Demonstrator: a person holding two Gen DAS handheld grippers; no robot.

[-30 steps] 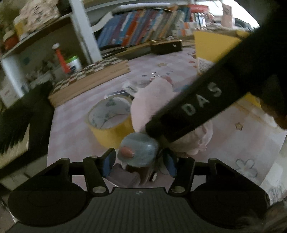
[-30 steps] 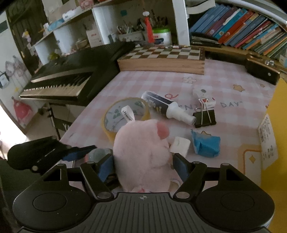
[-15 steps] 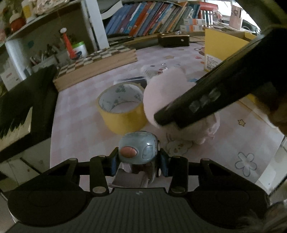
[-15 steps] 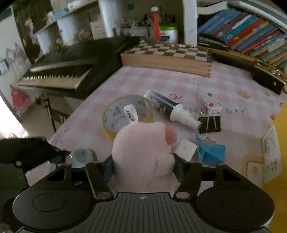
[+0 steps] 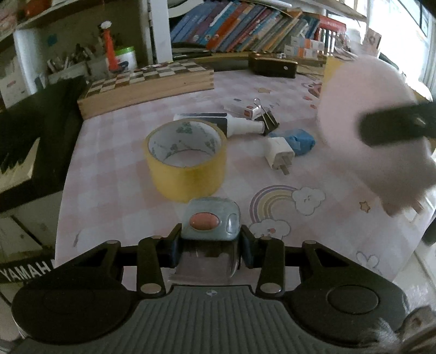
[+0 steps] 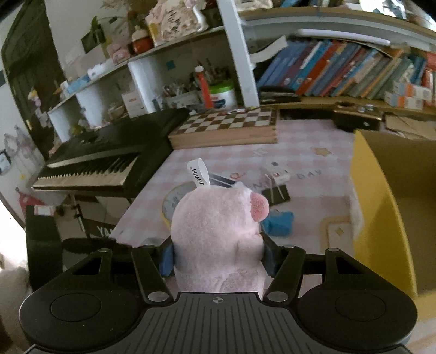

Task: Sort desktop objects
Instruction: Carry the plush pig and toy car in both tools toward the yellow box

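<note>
Left wrist view: the left claw is clamped on a small grey-blue gadget with a pink oval button, its blue pads pressing the two sides after the jaws have just been closing. The gadget sits at the near edge of the desk, which wears a pink checked cloth printed with a rainbow and clouds. Just beyond it stands a roll of yellow packing tape. Farther right lie a white plug adapter, a crumpled blue cloth, a dark spray bottle with a white cap and a black binder clip. A wooden chessboard box lies at the far left, with books shelved behind. At the near left edge, white letters read "YAMAH" on a black keyboard. On the right, blurred, the pink plush toy hangs above the desk.

Right wrist view: the right claw is clamped on the pink plush toy, the jaws having just been closing onto it; the toy is lifted clear of the desk. Its white tag reads "JHMWH". A yellow cardboard box stands open at the right. The cloth shows the word "DAY". The keyboard lies to the left.
</note>
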